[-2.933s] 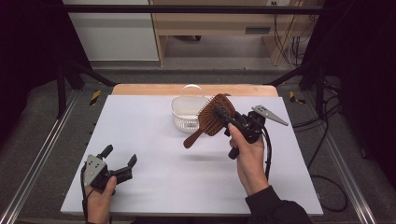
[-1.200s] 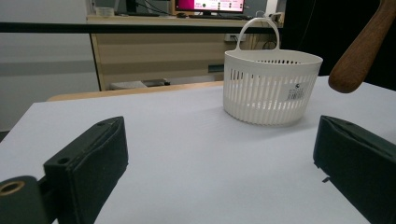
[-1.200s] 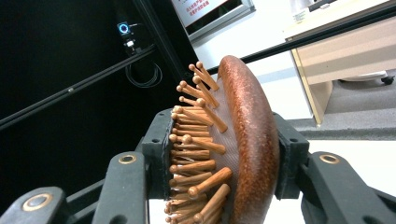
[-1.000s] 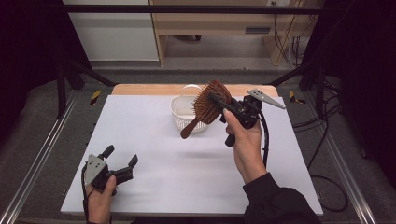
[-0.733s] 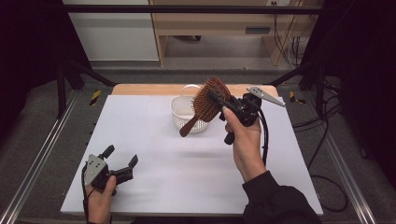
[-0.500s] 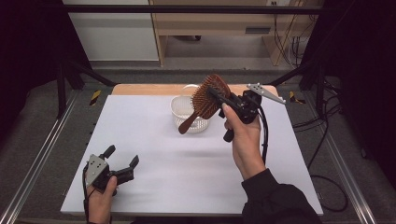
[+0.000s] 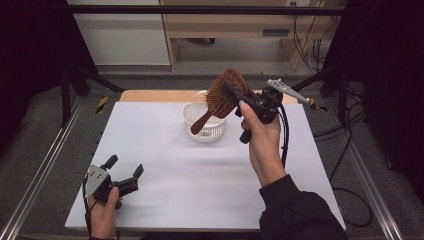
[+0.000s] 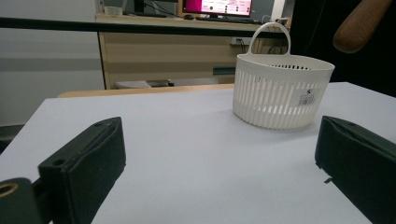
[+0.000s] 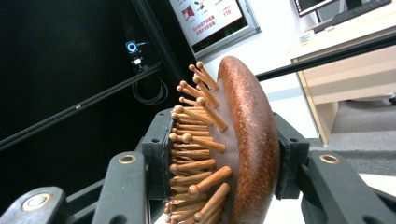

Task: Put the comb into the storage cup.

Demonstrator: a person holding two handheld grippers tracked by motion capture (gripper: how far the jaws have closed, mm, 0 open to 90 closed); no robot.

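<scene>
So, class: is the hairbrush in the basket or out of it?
Out. The right gripper holds the hairbrush in the air above the basket.

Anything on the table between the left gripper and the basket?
Nothing: the left gripper view shows bare white table from the left gripper to the basket.

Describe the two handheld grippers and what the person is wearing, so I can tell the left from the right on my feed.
Both grippers are black with two thick, blocky jaws and brass-coloured pivot rivets. The left gripper carries a grey three-cornered plate on its body; the right gripper has a similar plate jutting out behind it and black cables looping down past the wrist. A dark sleeve covers the right forearm.
</scene>
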